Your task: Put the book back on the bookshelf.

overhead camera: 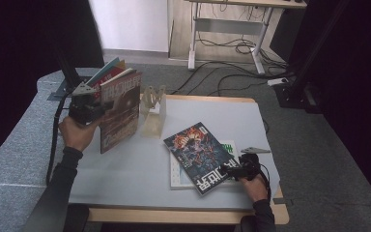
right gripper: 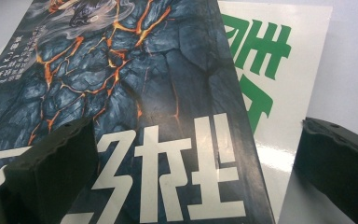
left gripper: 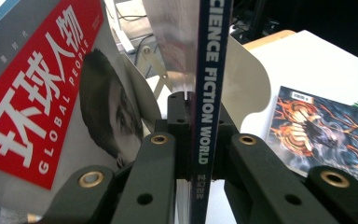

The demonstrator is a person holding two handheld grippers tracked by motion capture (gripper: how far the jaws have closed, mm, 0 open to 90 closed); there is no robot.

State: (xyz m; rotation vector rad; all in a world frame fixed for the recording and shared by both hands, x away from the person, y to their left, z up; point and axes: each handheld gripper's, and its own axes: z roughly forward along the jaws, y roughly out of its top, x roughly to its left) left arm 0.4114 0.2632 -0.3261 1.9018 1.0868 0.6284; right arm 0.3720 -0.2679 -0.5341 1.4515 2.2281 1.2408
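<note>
While clamped in the left tool [left gripper: 193,140] by its spine, held upright above the counter's [overhead camera: 125,169] left part: one magazine [overhead camera: 121,108], just beside a clear stand [overhead camera: 153,113]. Behind it, several more magazines [overhead camera: 107,71], exact count unclear. Flat near the right edge: two magazines, a dark one [overhead camera: 200,154] overlapping a white one [overhead camera: 229,147]. Right tool [right gripper: 196,172] released, jaws wide apart over the dark cover's corner, gripping nothing. Bare counter between stand and flat pair, and along the front edge.

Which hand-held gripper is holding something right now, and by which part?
The left hand-held gripper clamps the upright magazine by its spine edge. The right hand-held gripper is open, holding nothing.
</note>
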